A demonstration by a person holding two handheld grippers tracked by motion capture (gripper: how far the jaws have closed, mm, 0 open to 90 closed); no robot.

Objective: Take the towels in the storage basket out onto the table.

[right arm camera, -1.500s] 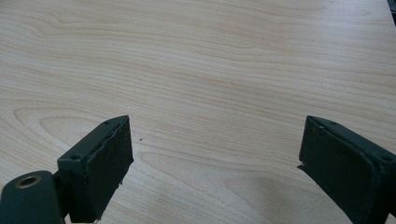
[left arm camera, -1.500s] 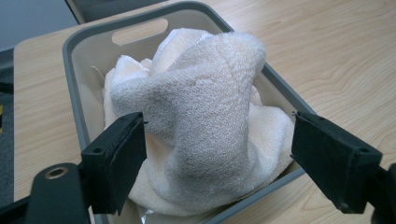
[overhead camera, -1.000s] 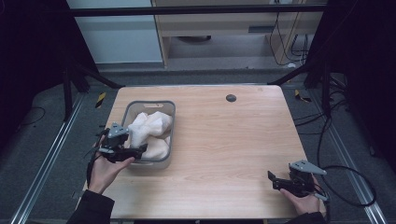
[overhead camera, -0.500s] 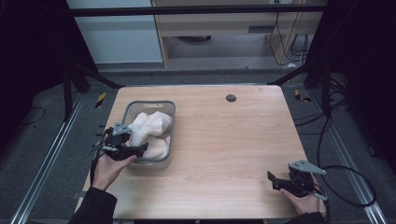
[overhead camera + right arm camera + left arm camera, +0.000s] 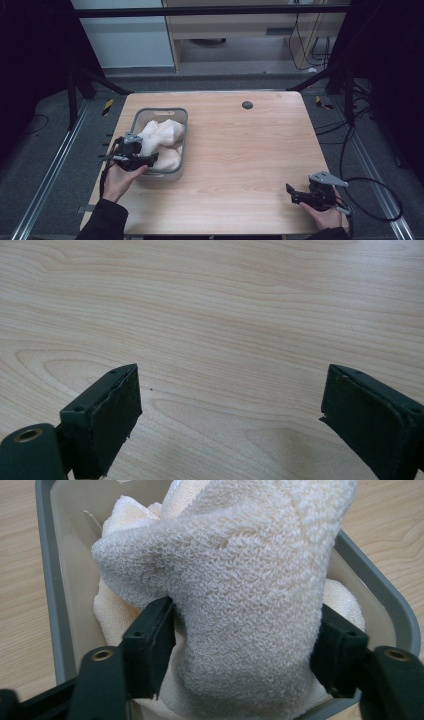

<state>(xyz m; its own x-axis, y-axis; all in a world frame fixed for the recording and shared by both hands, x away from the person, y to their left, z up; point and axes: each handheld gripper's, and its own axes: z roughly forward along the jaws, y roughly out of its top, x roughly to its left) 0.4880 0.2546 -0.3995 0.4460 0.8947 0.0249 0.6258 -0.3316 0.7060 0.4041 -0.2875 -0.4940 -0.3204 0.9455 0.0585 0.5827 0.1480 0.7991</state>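
On the wooden surface [image 5: 240,150] the grey bin [image 5: 184,131] sits at the left, heaped with cream towels, and I am at the grasping step: my left claw [image 5: 148,159] has just been closing its jaws and now clamps the topmost towel [image 5: 240,595] at the bin's near end. My right claw [image 5: 295,194] rests at the near right with jaws apart on nothing. Next, I judge, comes a steady lift to clear the rim without dragging the other towel [image 5: 169,159] along.
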